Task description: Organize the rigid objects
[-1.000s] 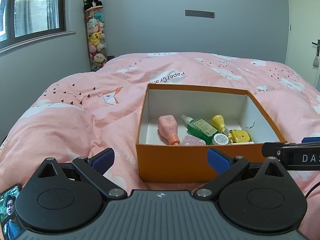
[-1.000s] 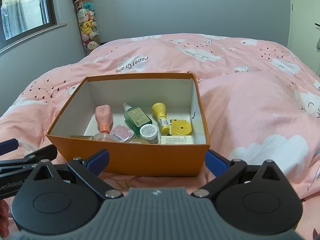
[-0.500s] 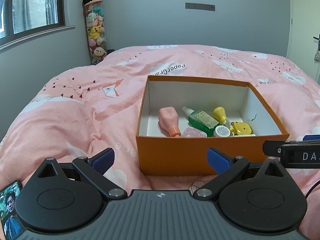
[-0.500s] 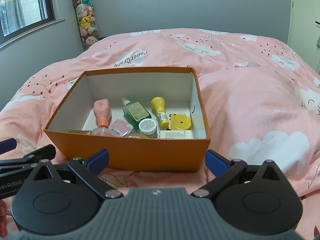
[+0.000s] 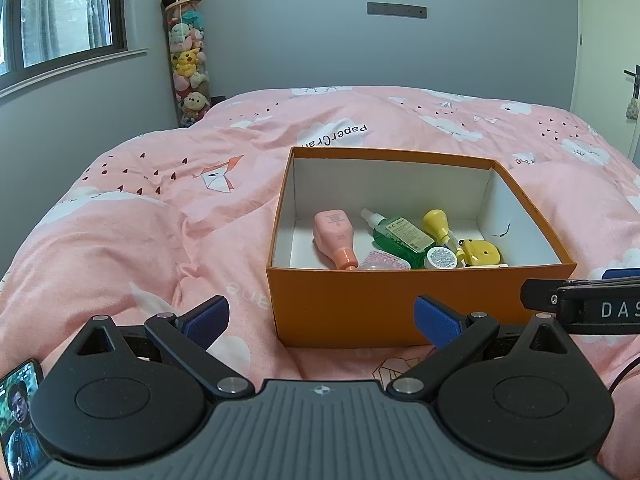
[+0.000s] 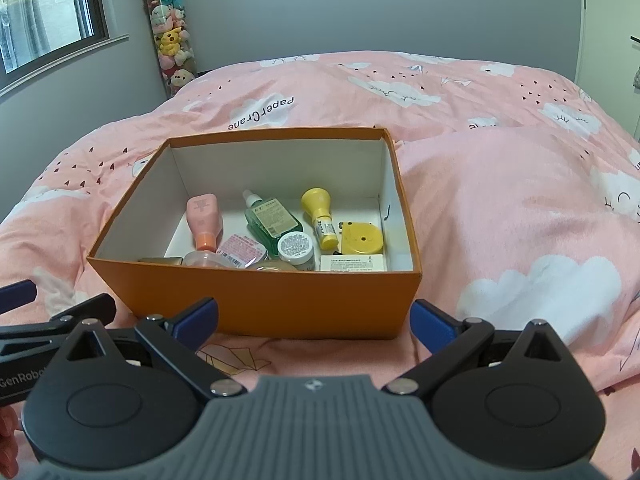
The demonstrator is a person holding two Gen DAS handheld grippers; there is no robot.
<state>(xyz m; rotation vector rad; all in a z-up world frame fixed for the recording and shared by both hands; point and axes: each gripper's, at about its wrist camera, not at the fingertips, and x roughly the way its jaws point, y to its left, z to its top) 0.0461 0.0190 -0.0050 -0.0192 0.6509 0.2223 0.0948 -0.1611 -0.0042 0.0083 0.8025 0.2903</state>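
**Inspector:** While both tools hang short of the orange box (image 6: 256,304), record their condition.

**Assistant:** The left gripper (image 5: 322,318) has its blue pads spread wide and holds nothing. The right gripper (image 6: 314,320) is likewise spread and empty. Each hovers over the pink duvet (image 6: 520,208), near the box's front wall without touching it.

**Inspector:** Location of the task items?

**Assistant:** All inside the box, lying flat on its white floor. In the right wrist view, the pink bottle (image 6: 204,220) lies at nine o'clock, the green spray bottle (image 6: 272,220) at centre, the yellow bottle (image 6: 320,216) just right of it, and the yellow round case (image 6: 362,238) at three o'clock. The white-lidded jar (image 6: 296,248) and a flat white carton (image 6: 354,263) sit at six o'clock against the front wall, beside a pink packet (image 6: 242,248). Further items at seven o'clock are partly hidden by the wall.

**Inspector:** Why so crowded forward?

**Assistant:** Judgement only: items are set down nearest the operator, leaving the twelve o'clock half bare. Lying flat keeps the bottles from toppling on the soft bedding.

**Inspector:** Anything loose outside the box?

**Assistant:** None visible on the duvet; gathering appears largely complete.
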